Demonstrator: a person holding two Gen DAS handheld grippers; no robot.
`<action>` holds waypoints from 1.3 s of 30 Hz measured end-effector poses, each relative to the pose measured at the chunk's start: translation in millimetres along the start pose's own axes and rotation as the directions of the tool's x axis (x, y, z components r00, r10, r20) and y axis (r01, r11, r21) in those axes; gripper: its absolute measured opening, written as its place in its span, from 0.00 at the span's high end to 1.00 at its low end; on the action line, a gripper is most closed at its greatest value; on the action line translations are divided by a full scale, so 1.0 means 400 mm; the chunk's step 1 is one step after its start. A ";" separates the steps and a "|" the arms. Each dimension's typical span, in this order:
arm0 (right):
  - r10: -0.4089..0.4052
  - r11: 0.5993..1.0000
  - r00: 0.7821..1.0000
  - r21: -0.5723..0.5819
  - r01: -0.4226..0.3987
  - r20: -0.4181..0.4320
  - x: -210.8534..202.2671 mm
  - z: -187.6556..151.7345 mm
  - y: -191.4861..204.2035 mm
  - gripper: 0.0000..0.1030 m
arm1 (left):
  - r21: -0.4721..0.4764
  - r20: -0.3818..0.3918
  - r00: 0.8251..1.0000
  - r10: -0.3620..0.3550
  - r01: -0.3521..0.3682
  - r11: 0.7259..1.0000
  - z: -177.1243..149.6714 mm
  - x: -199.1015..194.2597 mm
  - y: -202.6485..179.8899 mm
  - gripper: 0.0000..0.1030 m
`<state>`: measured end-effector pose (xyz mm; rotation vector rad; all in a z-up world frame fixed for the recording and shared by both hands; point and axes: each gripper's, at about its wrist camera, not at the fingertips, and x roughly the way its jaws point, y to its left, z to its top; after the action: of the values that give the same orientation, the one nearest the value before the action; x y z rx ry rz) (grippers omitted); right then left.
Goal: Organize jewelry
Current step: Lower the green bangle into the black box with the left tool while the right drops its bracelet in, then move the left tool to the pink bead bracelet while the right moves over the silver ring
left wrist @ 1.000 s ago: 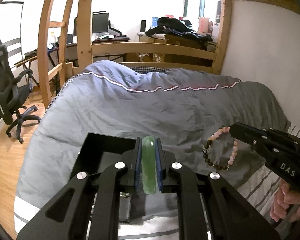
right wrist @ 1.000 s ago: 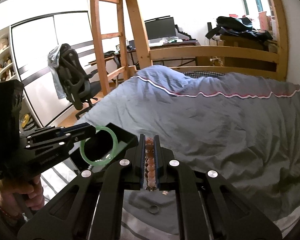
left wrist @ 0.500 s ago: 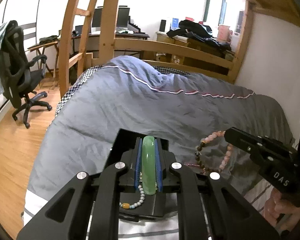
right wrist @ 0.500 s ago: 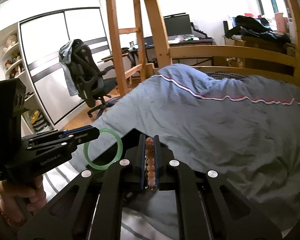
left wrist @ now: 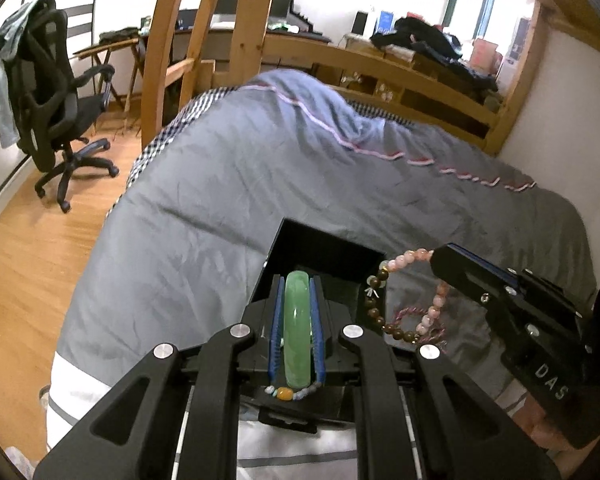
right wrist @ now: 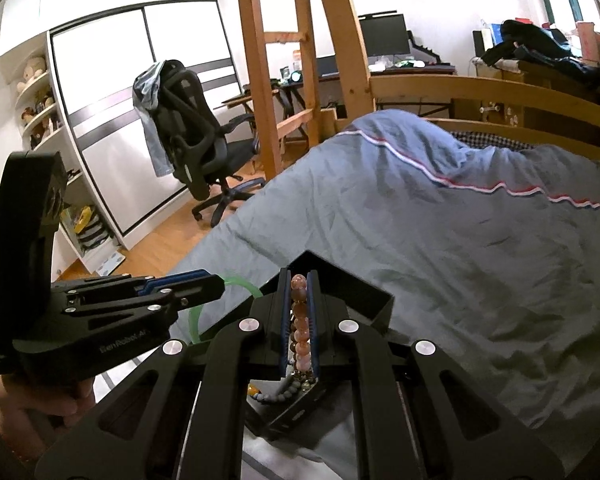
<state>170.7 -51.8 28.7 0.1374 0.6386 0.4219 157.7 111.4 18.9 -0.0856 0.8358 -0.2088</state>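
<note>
The left gripper (left wrist: 297, 312) is seen clamped on a green bangle (left wrist: 297, 328), which is held edge-on between the two blue-lined fingers (left wrist: 275, 328) and stands upright along their length. Directly beneath and ahead of this gripper an open black jewelry box (left wrist: 320, 248) is found resting on the grey duvet (left wrist: 220, 200) of the bed, so that the bangle is held above the box's interior; whether it touches the box floor cannot be told. A string of small pale and amber beads (left wrist: 288, 393) is seen lying in the near part of the box, just below the bangle's lower end. The right gripper (right wrist: 299, 320) is likewise closed on a beaded bracelet (right wrist: 300, 328), whose pink and brown beads are pinched in a line between its fingers. In the left wrist view, that bracelet (left wrist: 404, 300) is shown hanging as a loop from the right gripper's tip (left wrist: 440, 258), just beside the right edge of the box and partly over its rim. In the right wrist view, the same box (right wrist: 364, 296) lies under the gripper, with grey beads visible in its near corner, and the left gripper (right wrist: 204, 286) is seen to the left with the bangle (right wrist: 236, 284) projecting from it over the box. Beyond the bed, a wooden ladder (right wrist: 268, 60) and a black office chair (right wrist: 196, 120) are seen.
</note>
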 end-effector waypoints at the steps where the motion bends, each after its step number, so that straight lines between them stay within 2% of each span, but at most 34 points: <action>1: 0.001 1.000 1.000 -0.001 -0.001 -0.008 0.008 -0.004 0.002 0.92 | -0.004 -0.010 1.000 0.007 -0.007 1.000 -0.002 0.005 0.003 0.88; 8: 0.020 1.000 0.998 -0.002 -0.020 -0.067 0.052 -0.029 0.006 0.92 | -0.034 -0.041 0.999 0.032 -0.034 0.999 -0.004 0.016 0.025 0.88; 11: 0.036 0.999 0.995 0.021 -0.034 -0.093 0.067 -0.035 0.002 0.91 | -0.040 -0.029 0.999 0.027 -0.028 0.999 -0.003 0.012 0.025 0.88; 13: 0.045 0.998 0.994 0.039 -0.042 -0.098 0.067 -0.035 -0.008 0.90 | -0.045 0.009 0.999 0.034 -0.034 0.998 0.001 -0.004 0.022 0.76; 14: 0.042 0.998 0.995 0.050 -0.037 -0.092 0.061 -0.032 -0.016 0.89 | -0.044 0.027 0.999 0.035 -0.034 0.998 0.004 -0.011 0.024 0.63; 15: 0.041 0.998 0.996 0.057 -0.037 -0.084 0.055 -0.030 -0.022 0.84 | -0.042 0.044 0.998 0.041 -0.040 0.998 0.005 -0.018 0.022 0.57; 16: 0.041 0.997 0.996 0.064 -0.036 -0.074 0.047 -0.027 -0.029 0.71 | -0.039 0.056 0.997 0.047 -0.045 0.998 0.006 -0.023 0.020 0.56; 17: 0.031 0.997 0.998 0.070 -0.027 -0.058 0.035 -0.022 -0.039 0.63 | -0.038 0.066 0.997 0.046 -0.044 0.998 0.005 -0.027 0.017 0.53; 19: -0.020 0.996 1.000 0.086 0.020 -0.005 -0.002 -0.010 -0.064 0.24 | -0.036 0.078 0.996 0.039 -0.037 0.999 0.005 -0.029 0.013 0.40; 20: -0.041 0.995 0.999 0.093 0.040 0.017 -0.018 -0.004 -0.074 0.17 | -0.031 0.093 0.995 0.043 -0.041 0.999 0.005 -0.032 0.008 0.29; 21: -0.066 0.993 0.997 0.100 0.062 0.038 -0.039 0.003 -0.089 0.09 | -0.026 0.113 0.992 0.054 -0.052 0.998 0.005 -0.037 0.002 0.24; 22: -0.089 0.991 0.995 0.104 0.084 0.042 -0.056 0.010 -0.106 0.07 | -0.022 0.129 0.990 0.061 -0.059 0.998 0.006 -0.041 -0.001 0.15; 24: -0.125 0.987 0.992 0.107 0.121 0.033 -0.084 0.019 -0.136 0.04 | -0.002 0.171 0.983 0.059 -0.060 0.998 0.004 -0.053 -0.020 0.08; 27: -0.183 0.979 0.982 0.099 0.179 0.033 -0.135 0.018 -0.179 0.04 | 0.017 0.188 0.982 0.037 -0.040 0.999 0.006 -0.049 -0.041 0.06; 30: -0.221 0.970 0.975 0.106 0.217 0.030 -0.182 0.002 -0.223 0.04 | 0.037 0.169 0.986 0.005 -0.011 0.999 0.000 -0.024 -0.076 0.06; 34: -0.233 0.967 0.972 0.111 0.231 0.008 -0.223 -0.046 -0.259 0.04 | 0.054 0.155 0.986 -0.060 0.052 0.997 -0.013 0.010 -0.137 0.06; 39: -0.211 0.974 0.977 0.080 0.213 -0.036 -0.247 -0.155 -0.265 0.04 | 0.171 0.190 0.977 -0.099 0.067 0.983 -0.041 0.032 -0.235 0.06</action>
<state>97.9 -190.1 6.8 0.1411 0.6903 0.1912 139.8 17.0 13.3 0.0131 0.6145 -0.3420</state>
